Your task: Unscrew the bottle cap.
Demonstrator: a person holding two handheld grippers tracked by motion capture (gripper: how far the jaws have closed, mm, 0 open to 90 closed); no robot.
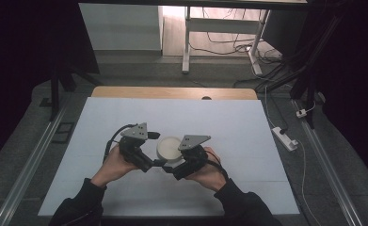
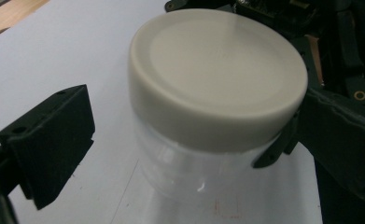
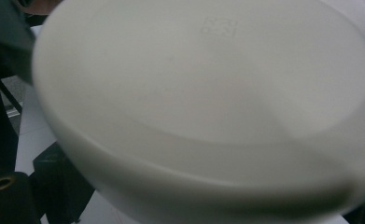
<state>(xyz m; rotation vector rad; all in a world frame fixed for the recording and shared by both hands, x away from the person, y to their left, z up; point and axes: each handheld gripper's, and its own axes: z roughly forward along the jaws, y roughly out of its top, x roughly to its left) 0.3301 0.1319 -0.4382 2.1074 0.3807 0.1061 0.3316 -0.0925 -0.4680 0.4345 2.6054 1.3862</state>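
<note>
High view shows a person seated at a white table [image 1: 247, 141], both hands forward, with a small jar [image 1: 170, 149] standing between the left gripper [image 1: 157, 162] and the right gripper [image 1: 172, 170] near the table's middle. Left gripper view gives the clearer look: the jar has a clear body [image 2: 189, 172] and a wide cream lid [image 2: 217, 74] seated squarely on top, so by the look of things the lid is not yet off and the opening work is barely begun. That gripper's jaws stand spread, one well clear of the jar on the one side, the other just beside or touching the jar below the lid's rim; contact cannot be confirmed. Beyond the jar, dark parts of the right gripper crowd in close. Right gripper view sits so near the lid [image 3: 208, 102] that it blurs, and its own jaws are mostly cut off or hidden behind the lid, so whether they pinch it or merely bracket it cannot be told. What the jar holds, if anything, is not visible, and its base is cut off at the frame's edge.
</note>
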